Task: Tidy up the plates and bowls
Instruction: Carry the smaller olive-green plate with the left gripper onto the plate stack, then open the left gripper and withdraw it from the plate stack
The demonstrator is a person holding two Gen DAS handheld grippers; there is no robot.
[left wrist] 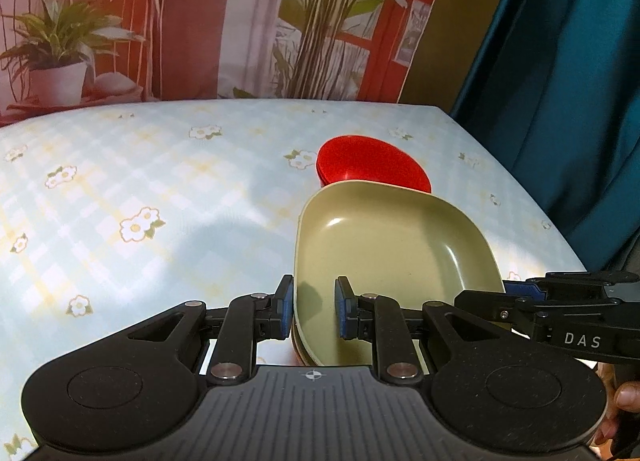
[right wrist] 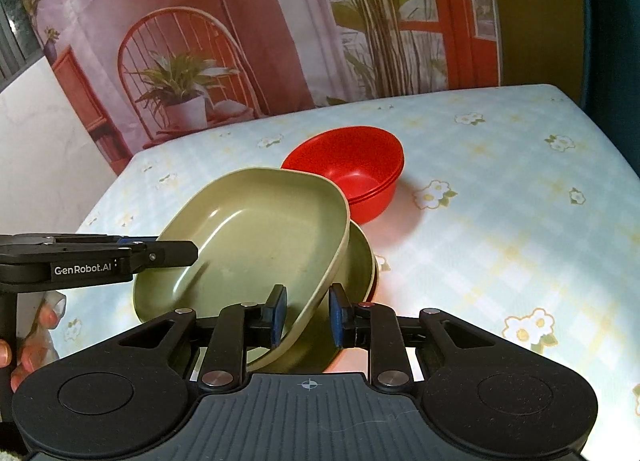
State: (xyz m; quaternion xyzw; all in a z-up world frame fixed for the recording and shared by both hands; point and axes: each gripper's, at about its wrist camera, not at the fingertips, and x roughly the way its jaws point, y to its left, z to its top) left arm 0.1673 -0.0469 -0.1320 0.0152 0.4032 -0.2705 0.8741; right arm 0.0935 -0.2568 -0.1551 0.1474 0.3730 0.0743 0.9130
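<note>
green plates (right wrist: 256, 229): two, top tilted, both grippers (left wrist: 312, 311) (right wrist: 306, 315) pinching rim; red bowls (right wrist: 352, 169): two nested.

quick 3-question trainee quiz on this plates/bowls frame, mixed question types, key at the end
1. True or false: the top green plate lies flat on the dish below it.
2. Which grippers straddle that plate's rim? A) left only B) right only C) both
3. Fill in: the red bowls are ____ one inside the other.

Key:
1. False; it is tilted, one side raised off the lower green plate.
2. C; left gripper and right gripper, jaws on either side of the rim.
3. nested
</note>
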